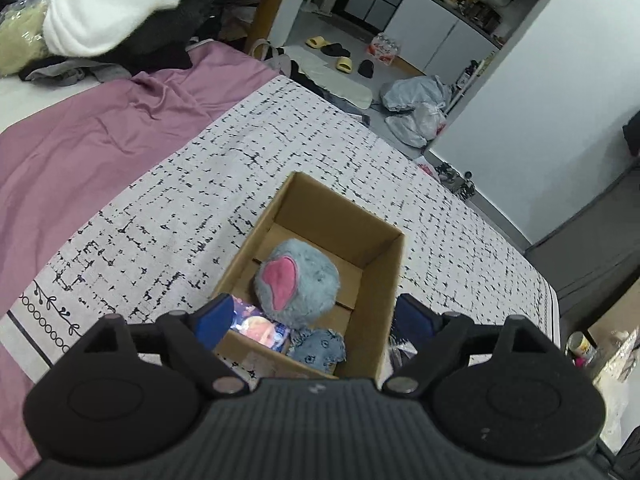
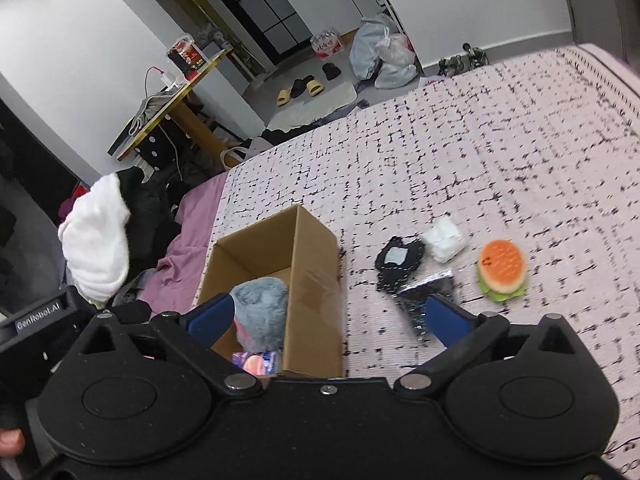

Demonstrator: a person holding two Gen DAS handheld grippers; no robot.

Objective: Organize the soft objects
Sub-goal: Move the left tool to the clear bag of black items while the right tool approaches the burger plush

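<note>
Both wrist views above shared box point(image 1: 376, 280)

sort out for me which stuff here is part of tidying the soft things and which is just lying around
Part of the job: cardboard box; grey plush and blue fabric piece inside it; burger toy, white soft block, black pouch on the bed.

Just lying about: slippers, plastic bags, side table.

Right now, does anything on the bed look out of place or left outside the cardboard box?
Yes. The burger toy, a white packet and two dark pouches lie loose on the patterned blanket, right of the cardboard box, which already holds the blue plush. Nothing looks spilled or damaged.
</note>
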